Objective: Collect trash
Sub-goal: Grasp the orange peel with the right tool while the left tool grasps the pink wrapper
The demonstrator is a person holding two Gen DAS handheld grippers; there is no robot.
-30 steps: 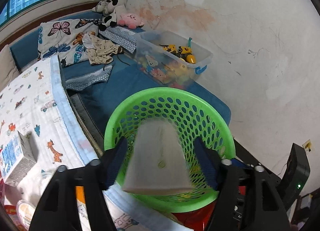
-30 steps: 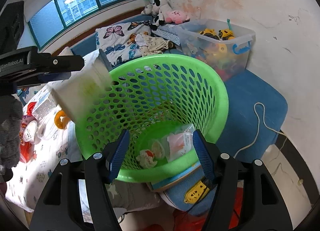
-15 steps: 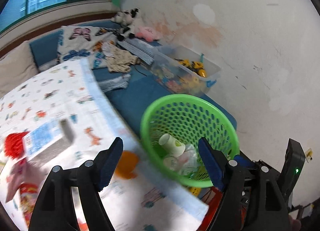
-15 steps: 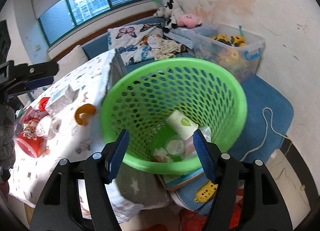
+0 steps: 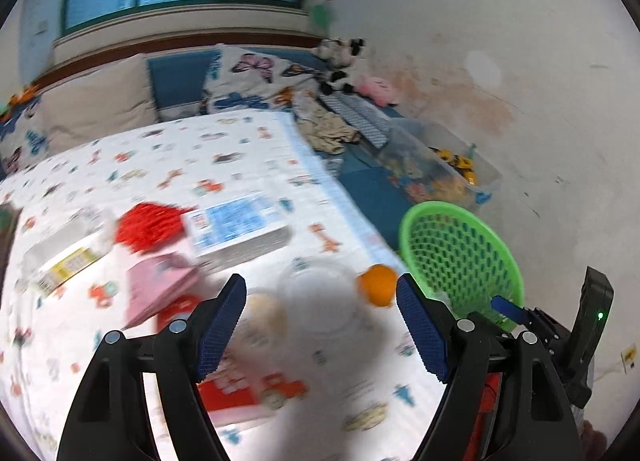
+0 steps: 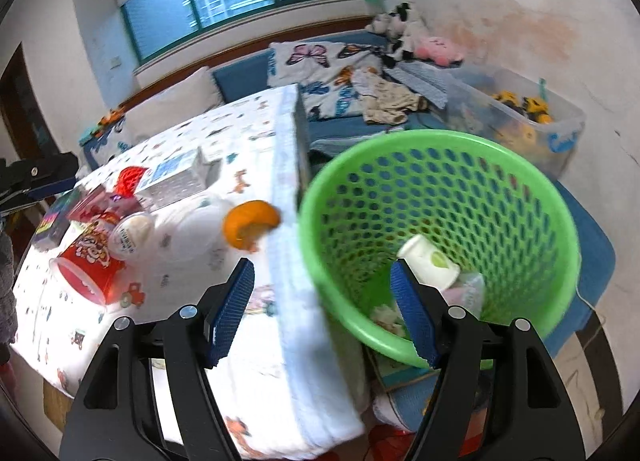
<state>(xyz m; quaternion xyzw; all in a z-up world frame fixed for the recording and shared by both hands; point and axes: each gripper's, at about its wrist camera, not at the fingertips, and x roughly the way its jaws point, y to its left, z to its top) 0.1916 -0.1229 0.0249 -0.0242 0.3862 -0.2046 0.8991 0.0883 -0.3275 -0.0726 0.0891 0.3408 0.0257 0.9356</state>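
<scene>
Our left gripper (image 5: pixel 320 321) is wide open and holds nothing; it hangs above the table (image 5: pixel 224 157), over a clear plastic lid (image 5: pixel 320 297) and near the orange peel (image 5: pixel 376 290). Our right gripper (image 6: pixel 324 309) is also wide open and empty, at the near table edge beside the green basket (image 6: pixel 460 149). We judge the task partly done: a white cup (image 6: pixel 430 266) and some wrappers already lie in the basket. On the table remain the red cup (image 6: pixel 90 261), the blue-white carton (image 5: pixel 236 227), the pink packet (image 5: pixel 160 287) and more.

Green perforated basket (image 6: pixel 500 197), orange peel (image 6: pixel 251 223), red cup (image 6: pixel 90 261), cartoon-print white tablecloth (image 6: pixel 256 141).
</scene>
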